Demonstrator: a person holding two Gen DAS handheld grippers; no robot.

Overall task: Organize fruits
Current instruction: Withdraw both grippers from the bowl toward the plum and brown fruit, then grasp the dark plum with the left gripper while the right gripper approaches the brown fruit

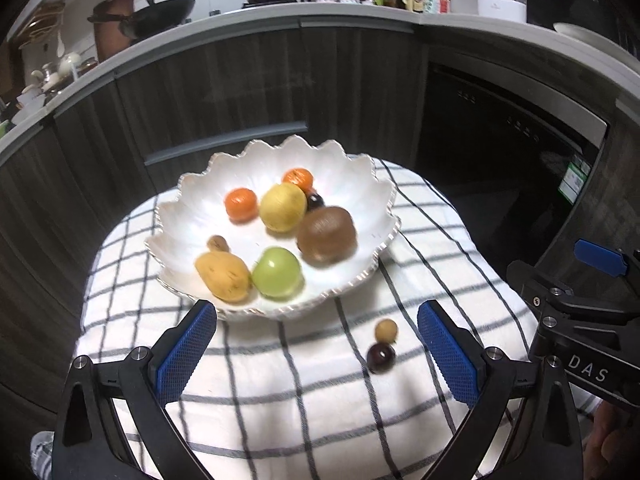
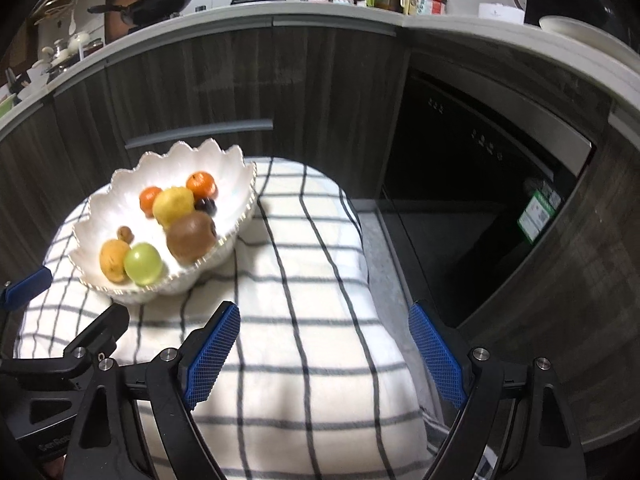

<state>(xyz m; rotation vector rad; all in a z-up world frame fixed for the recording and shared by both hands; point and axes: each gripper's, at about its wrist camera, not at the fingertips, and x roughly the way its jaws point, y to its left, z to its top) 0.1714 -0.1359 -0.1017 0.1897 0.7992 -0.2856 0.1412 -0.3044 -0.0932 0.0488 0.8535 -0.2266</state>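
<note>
Left gripper [image 1: 316,348] and right gripper [image 2: 324,350]: jaws apart, holding nothing. "DAS" is legible on the right gripper's body — remaining letters cut off. Two small fruits, one tan [image 1: 386,330] and one dark [image 1: 381,357], touch on the checked cloth [image 1: 304,400] near its right edge. Bowl [image 1: 192,216] toward the far edge — oranges, pear, kiwi, green apple; others blurred.

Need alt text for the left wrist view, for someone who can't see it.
The open left gripper hovers over a checked cloth, its fingers framing a white scalloped bowl holding several fruits. Two small fruits, a tan one and a dark one, lie on the cloth outside the bowl.
</note>
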